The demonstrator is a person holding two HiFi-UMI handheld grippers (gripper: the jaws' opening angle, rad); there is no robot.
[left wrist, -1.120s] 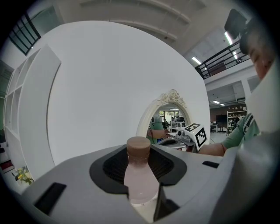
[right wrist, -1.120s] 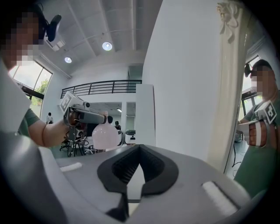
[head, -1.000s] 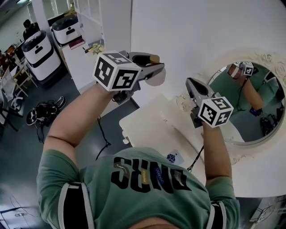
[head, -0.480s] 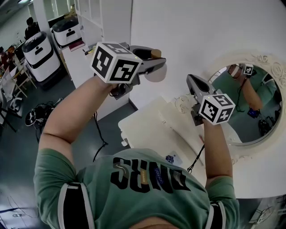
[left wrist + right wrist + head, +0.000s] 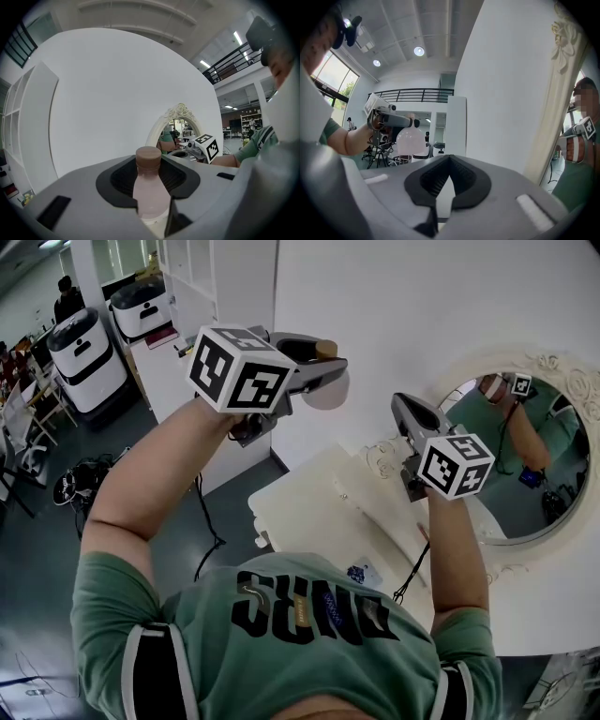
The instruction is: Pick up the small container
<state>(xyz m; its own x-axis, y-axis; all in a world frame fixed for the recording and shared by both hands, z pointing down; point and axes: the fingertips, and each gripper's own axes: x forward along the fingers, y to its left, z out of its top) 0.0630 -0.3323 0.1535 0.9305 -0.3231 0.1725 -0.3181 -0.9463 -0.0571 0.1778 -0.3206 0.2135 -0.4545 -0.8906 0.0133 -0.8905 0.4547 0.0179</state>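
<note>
Both grippers sit a bit higher than a second ago; grip unchanged.

Nearest the head camera: left forearm [image 5: 150,484] raised and bent, right forearm [image 5: 455,549] raised too, elbows low. Both tools point roughly level toward the wall [image 5: 422,296], well above the white table [image 5: 309,502].

Left gripper [image 5: 319,371]: jaws part-way apart, pads clamped on the small container [image 5: 150,187]. It's a pale pink bottle with a brown cap [image 5: 148,157], upright, in the air.

Handling, as a judgement:
- Looks like light plastic, stiff enough.
- Smooth, rounded sides, so it could slip or swivel in the pads.
- Pads look to be on the upper body below the cap, a sensible hold: the shoulder stops it sliding down.
- Whether it's full or empty can't be told.

Right gripper [image 5: 405,413]: jaws closed at the tips, nothing between them, held apart from the bottle.

Further off: oval mirror [image 5: 525,456] in an ornate frame on the wall.
</note>
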